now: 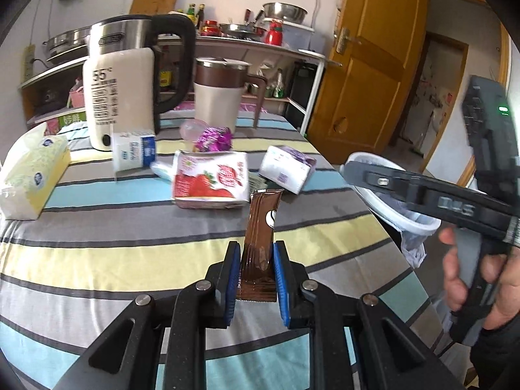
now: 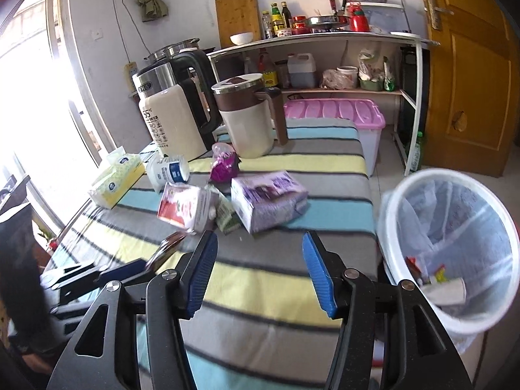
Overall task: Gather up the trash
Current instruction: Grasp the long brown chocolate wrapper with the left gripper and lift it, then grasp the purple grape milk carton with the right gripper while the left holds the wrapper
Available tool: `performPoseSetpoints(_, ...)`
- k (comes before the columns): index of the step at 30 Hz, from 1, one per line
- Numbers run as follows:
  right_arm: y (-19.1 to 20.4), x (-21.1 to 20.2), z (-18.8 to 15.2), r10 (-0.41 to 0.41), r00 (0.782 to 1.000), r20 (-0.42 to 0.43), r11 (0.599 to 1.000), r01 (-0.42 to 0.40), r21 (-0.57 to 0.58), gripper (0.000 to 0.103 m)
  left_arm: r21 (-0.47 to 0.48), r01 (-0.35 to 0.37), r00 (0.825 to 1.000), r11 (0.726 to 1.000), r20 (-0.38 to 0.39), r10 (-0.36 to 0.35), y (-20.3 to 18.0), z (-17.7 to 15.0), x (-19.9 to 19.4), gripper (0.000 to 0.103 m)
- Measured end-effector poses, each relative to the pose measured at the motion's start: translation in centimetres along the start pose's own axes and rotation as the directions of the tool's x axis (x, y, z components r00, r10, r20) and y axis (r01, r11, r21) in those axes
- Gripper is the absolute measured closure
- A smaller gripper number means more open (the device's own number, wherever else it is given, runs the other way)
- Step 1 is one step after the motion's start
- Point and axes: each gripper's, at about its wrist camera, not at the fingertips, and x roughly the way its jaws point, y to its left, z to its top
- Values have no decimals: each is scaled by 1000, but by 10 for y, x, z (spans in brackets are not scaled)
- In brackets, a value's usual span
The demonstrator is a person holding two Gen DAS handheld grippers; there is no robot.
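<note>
Nearest the left wrist camera, the left gripper (image 1: 253, 266) pinches a brown sachet (image 1: 261, 227) between its blue pads, the sachet standing upright above the striped counter (image 1: 130, 227). The right gripper (image 2: 260, 269) stands spread with nothing between its pads, above the counter's near stripes and just left of the white bin (image 2: 455, 243), whose clear liner holds a few scraps at its bottom. From the left wrist camera a hand (image 1: 477, 279) grips the right tool's handle at the counter's right edge, in front of the bin's rim. Mid-counter lie a strawberry-printed carton (image 1: 211, 183), a purple-and-white carton (image 1: 287, 167) to its right, a small white tub (image 1: 133, 152) tipped on its side, and a crumpled purple wrapper (image 1: 214, 138). A tissue pack (image 1: 29, 178) rests at the left edge. Farther back stand a cream kettle (image 1: 123, 87) with black handle and a cream mug (image 1: 221, 94) with brown band. Behind them a shelf unit (image 2: 325, 42) carries bottles and bowls, beside a wooden door (image 1: 367, 74)
</note>
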Motion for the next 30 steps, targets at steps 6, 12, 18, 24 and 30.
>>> performPoseSetpoints(6,8,45,14,-46,997,-62,999,45,-16,47,-27,-4,1000,1000,19,4,16,3,-5,82)
performPoseSetpoints(12,-5,71,17,-108,987,-115,994,109,4,47,-49,-4,1000,999,26,5,27,2,-6,82)
performPoseSetpoints(18,-42,52,9,-183,976,-117,978,193,84,47,-57,5,999,998,39,-2,30,3,-8,82)
performPoseSetpoints(24,-32,42,12,-128,989,-73,988,133,76,46,-65,7,999,998,44,-5,31,5,-8,82)
performPoseSetpoints(30,-10,62,16,-121,989,-81,992,123,19,37,-77,3,999,997,48,1,37,5,-9,82)
